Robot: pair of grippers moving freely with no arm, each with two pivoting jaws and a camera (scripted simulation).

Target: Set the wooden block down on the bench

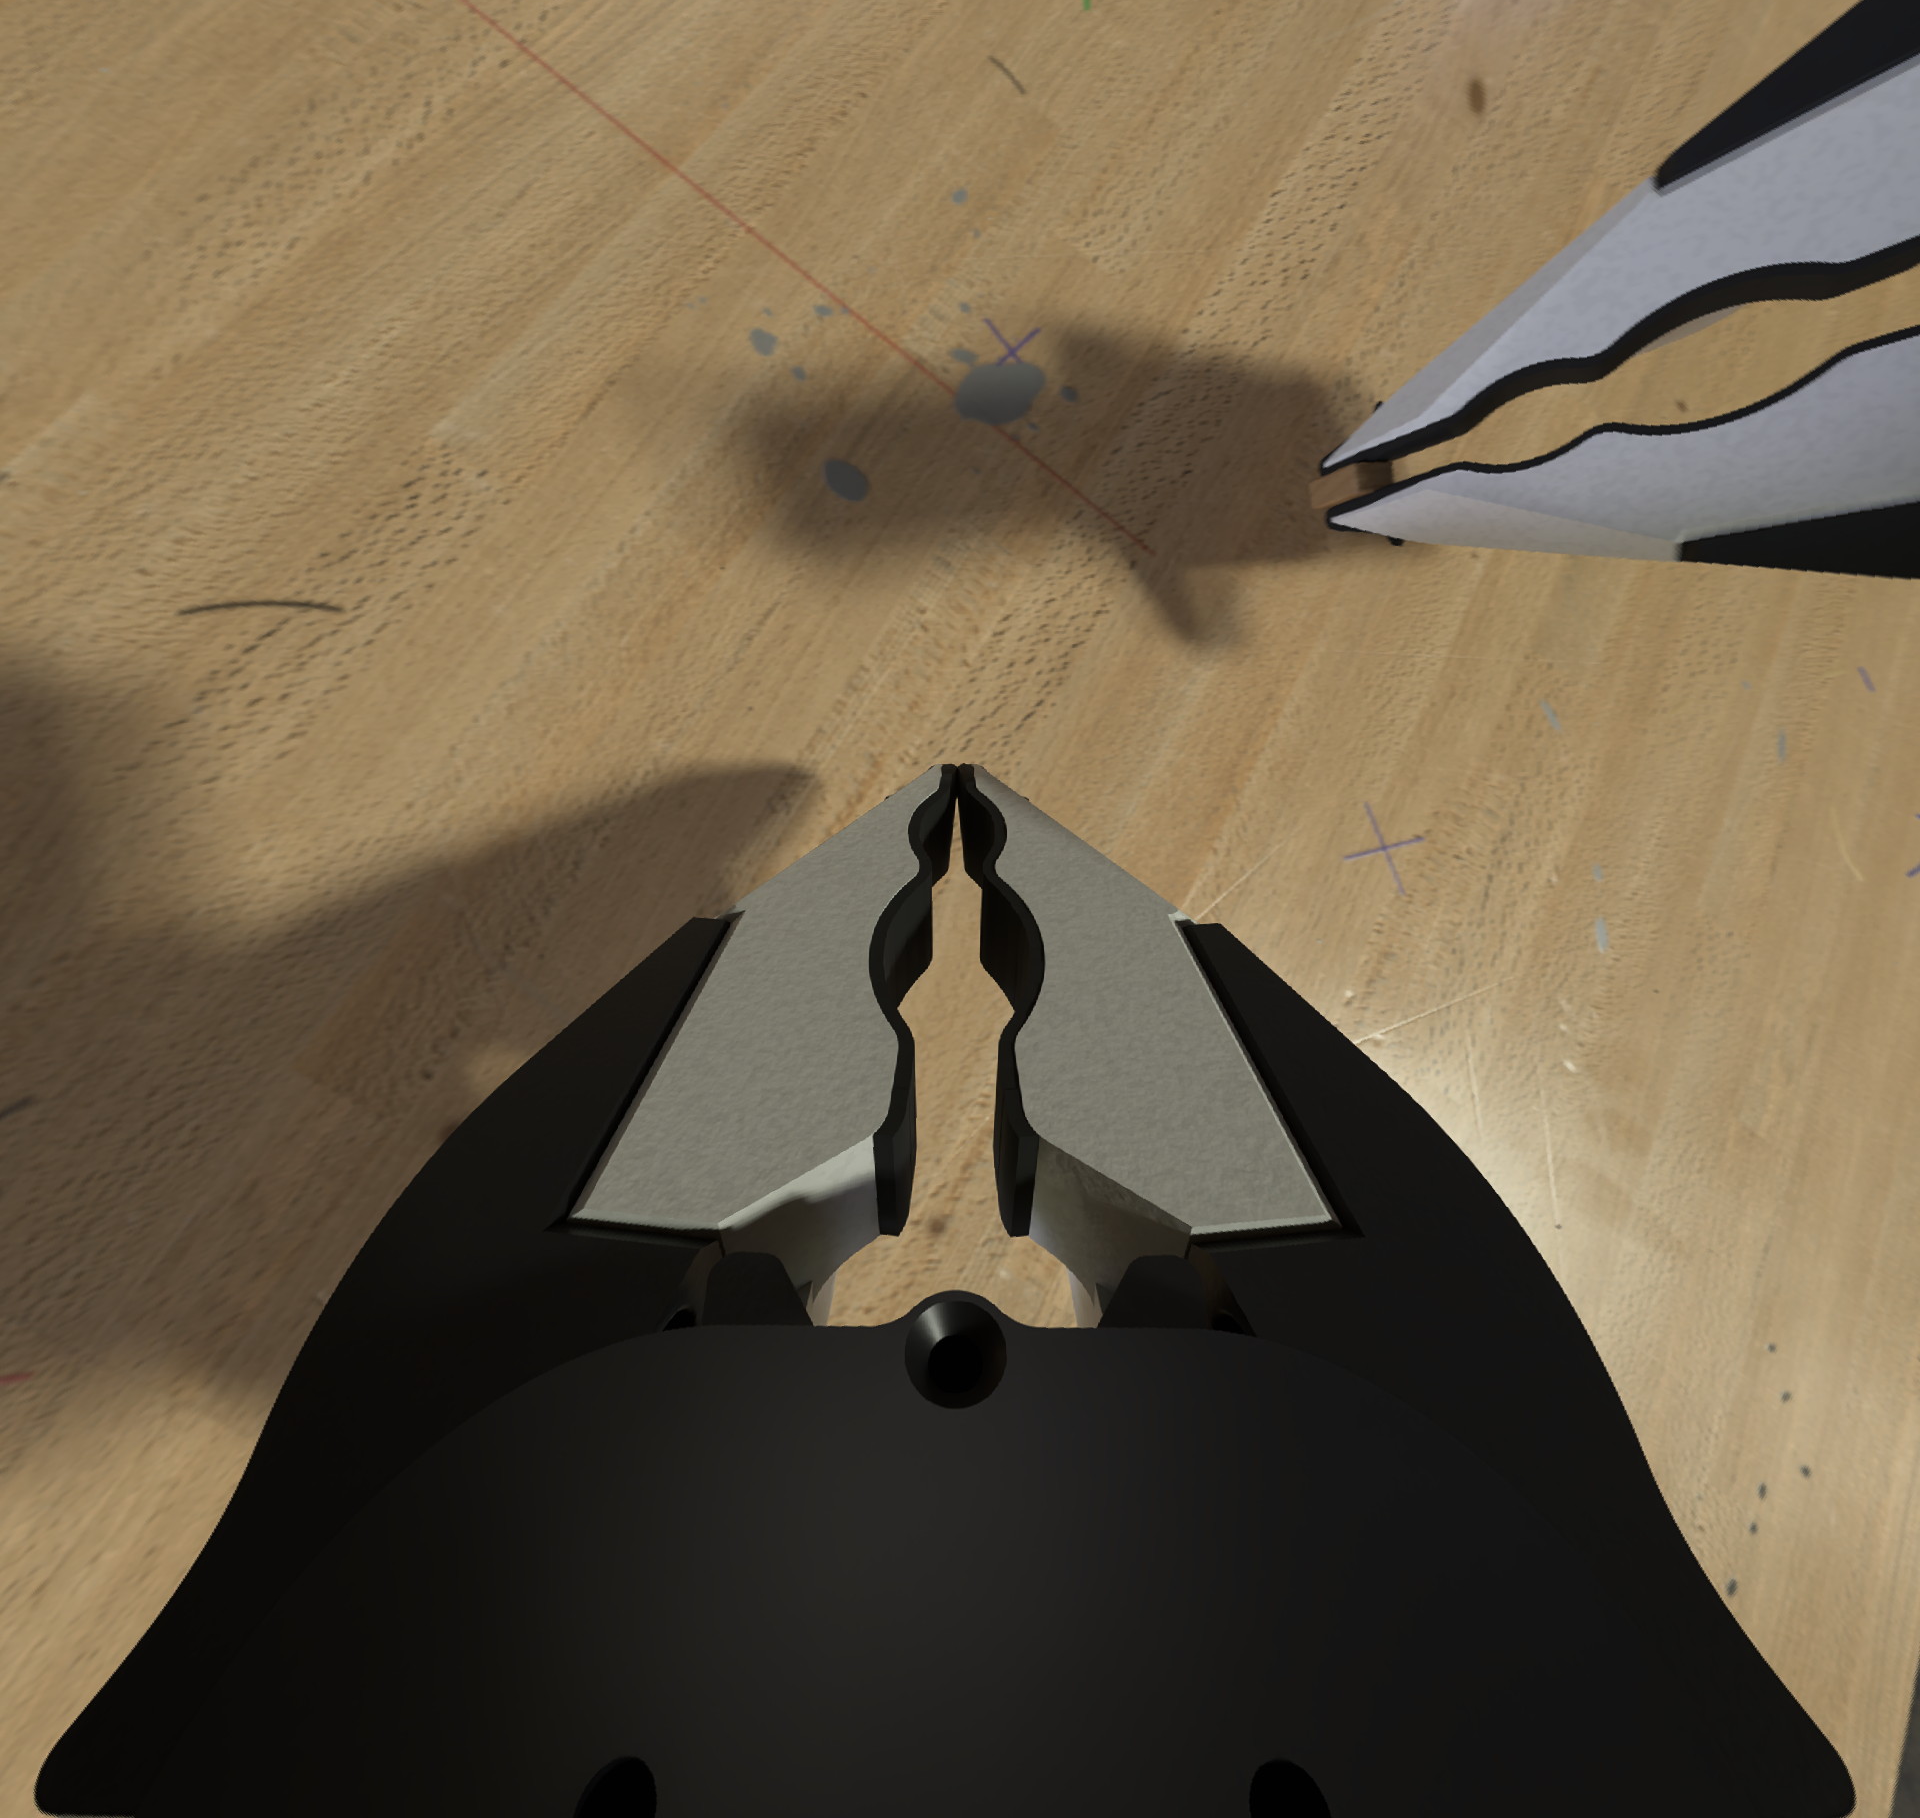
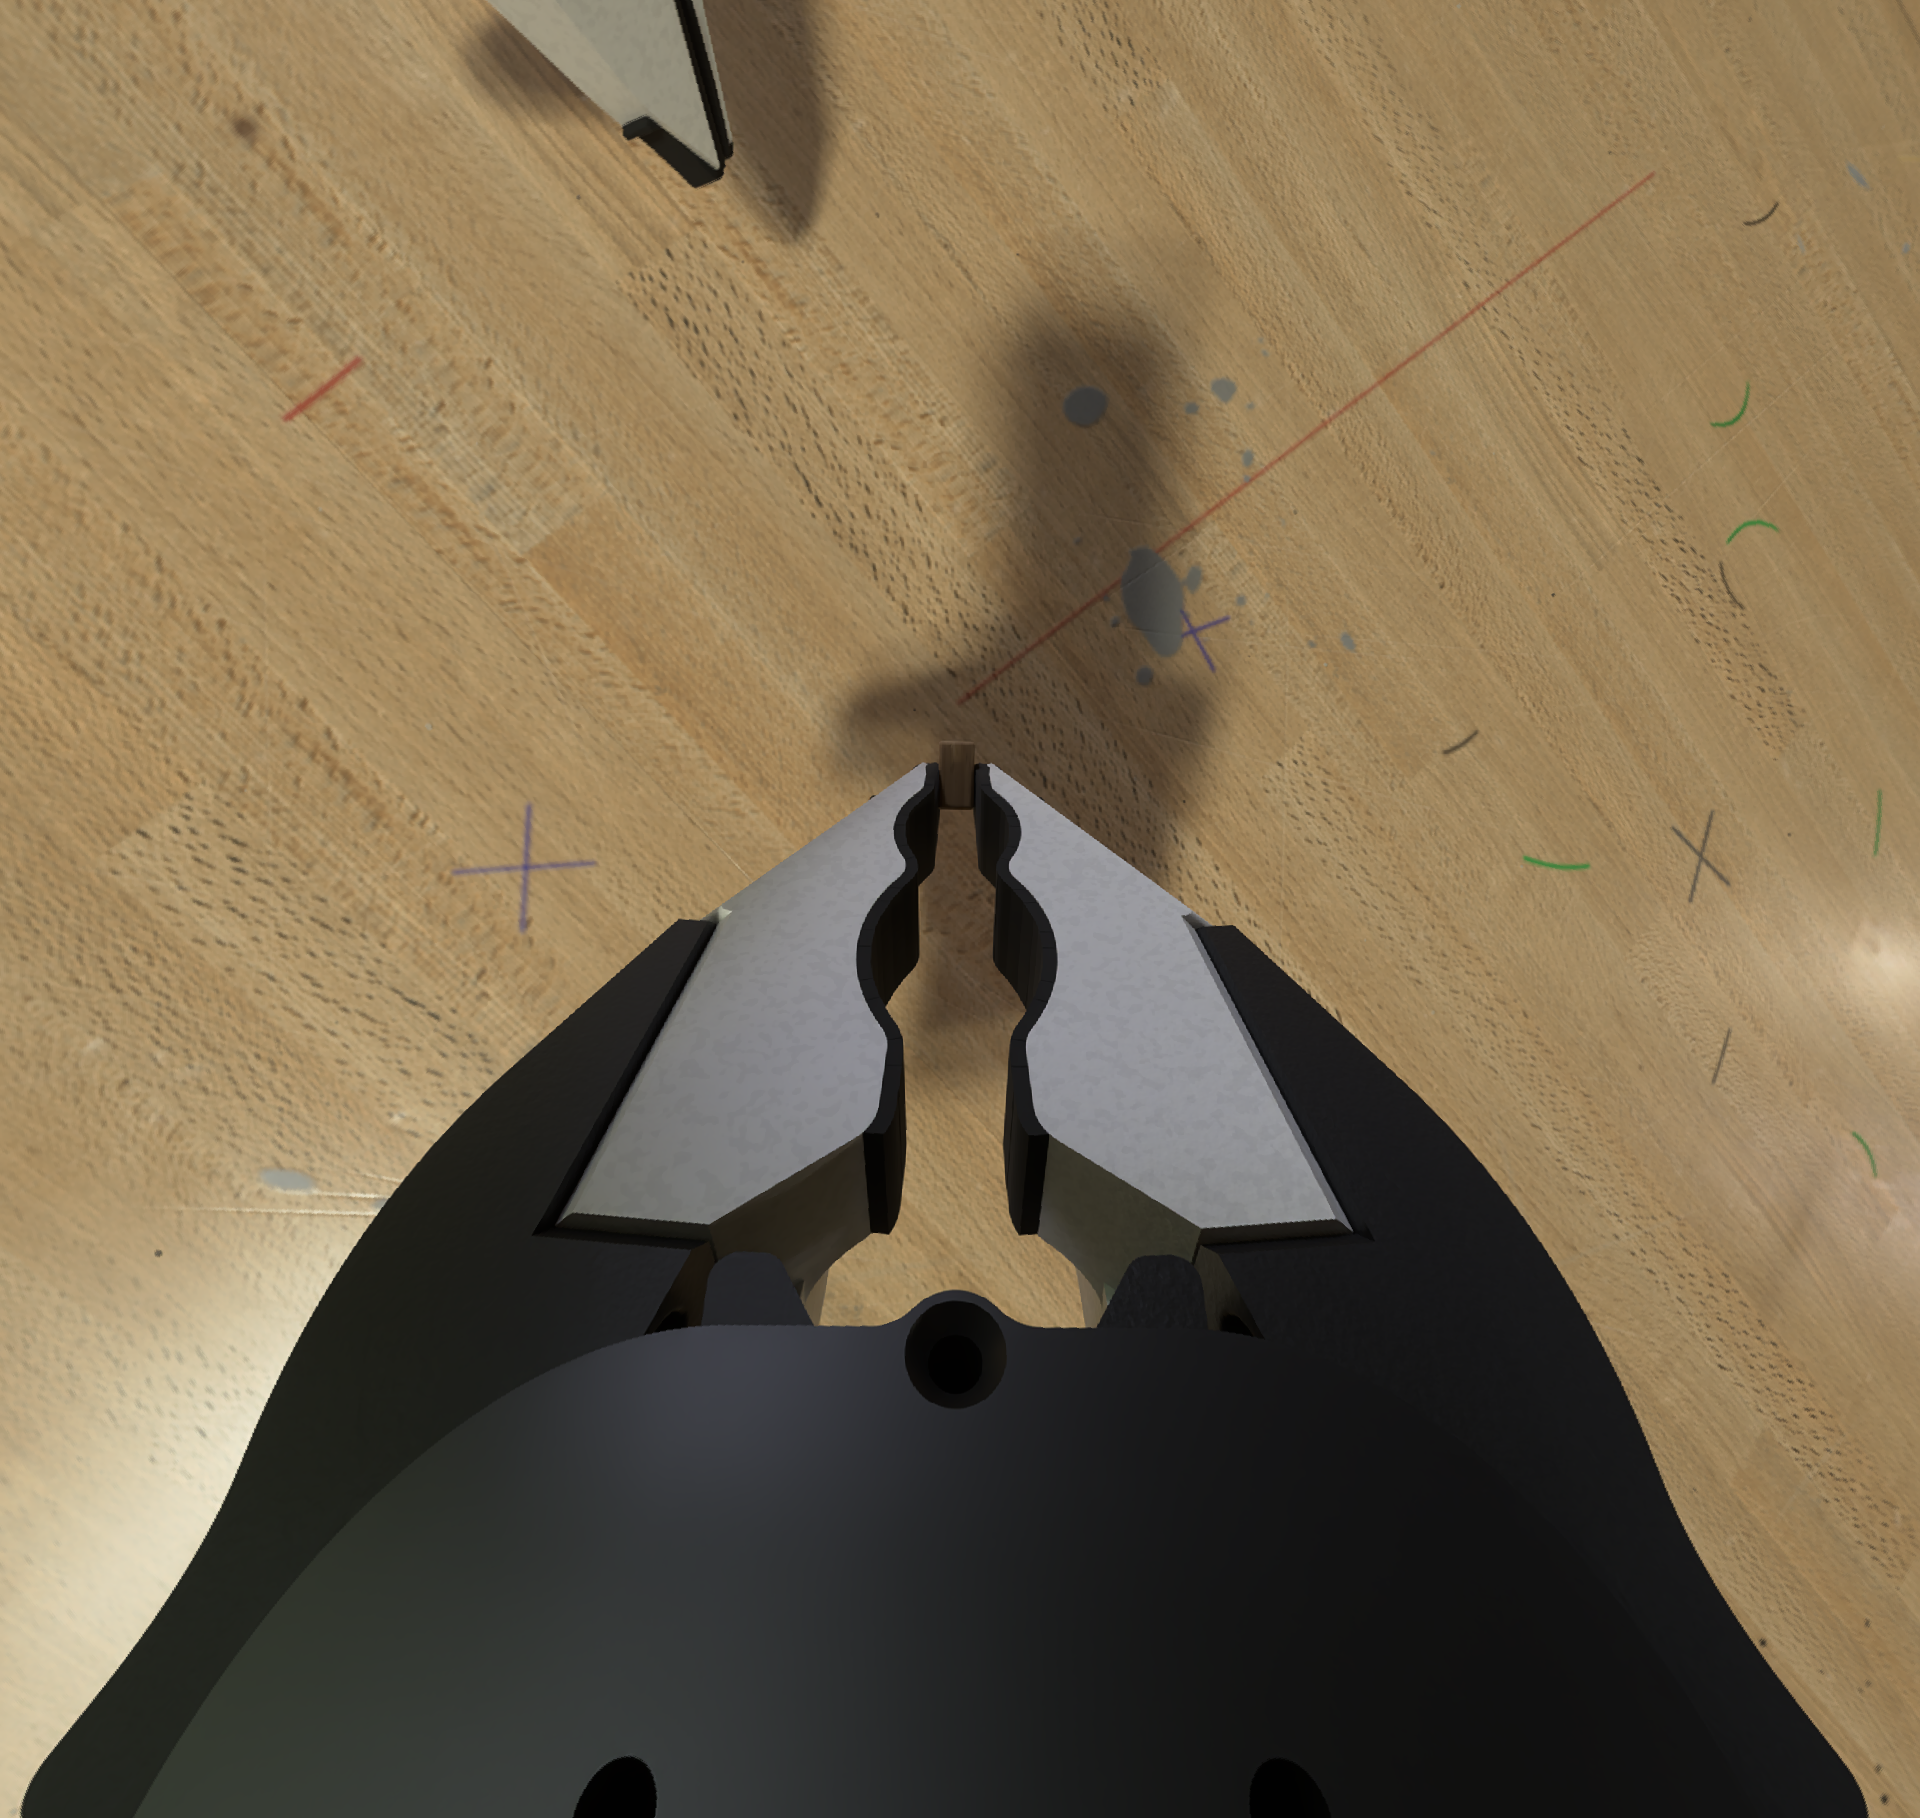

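One wooden block (image 2: pixel 956 776) between right tongs (image 2: pixel 957 781)

Small tan wooden block (image 2: pixel 956 776) pinched at right claw (image 2: pixel 956 781) tips above bench (image 2: pixel 416 625).

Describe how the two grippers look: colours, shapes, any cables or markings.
Both look alike: left gripper and right gripper have a rounded black body, two tapered light-grey fingers with wavy black inner edges, and a round screw hole. No cables or markings show.
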